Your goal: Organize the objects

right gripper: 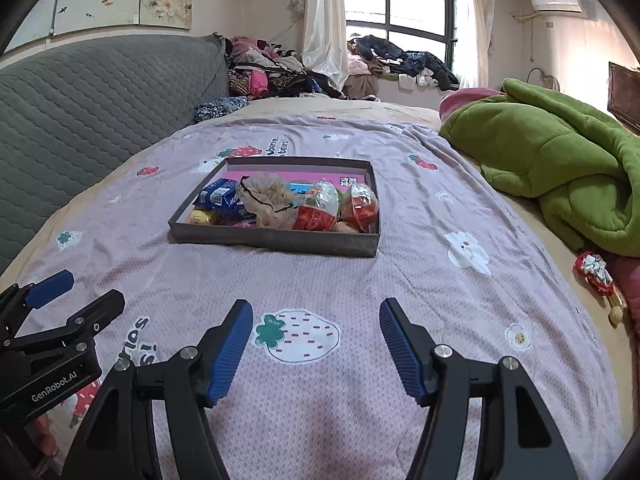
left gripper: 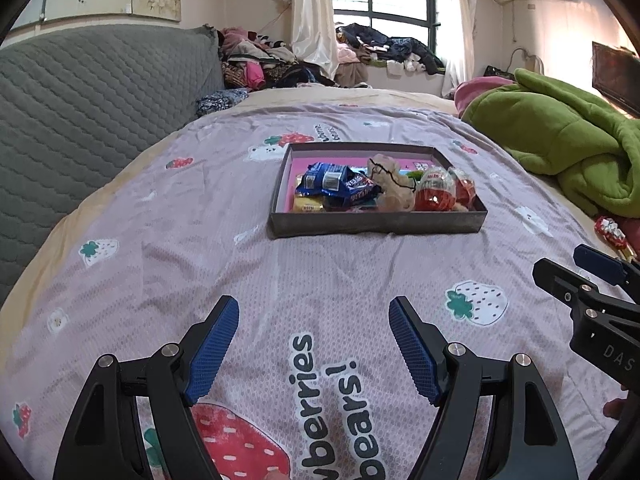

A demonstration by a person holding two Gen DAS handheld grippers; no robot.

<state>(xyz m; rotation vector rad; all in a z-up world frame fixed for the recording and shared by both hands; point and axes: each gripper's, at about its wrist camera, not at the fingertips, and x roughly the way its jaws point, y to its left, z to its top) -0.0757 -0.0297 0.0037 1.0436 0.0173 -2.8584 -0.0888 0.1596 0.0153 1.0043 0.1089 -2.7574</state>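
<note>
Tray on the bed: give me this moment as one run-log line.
tray: on bedspread, holds snack packets, two red eggs | left gripper: open, empty | right gripper: open, empty | red-white item: outside tray

Hidden and cut-off parts

Ahead of both claws, the box (left gripper: 378,227) near wall hides the snacks' lower parts; the yellow packet (left gripper: 307,203) print is too small to read, and the red trinket (right gripper: 595,273) is partly tucked under the green blanket (right gripper: 560,168).
</note>
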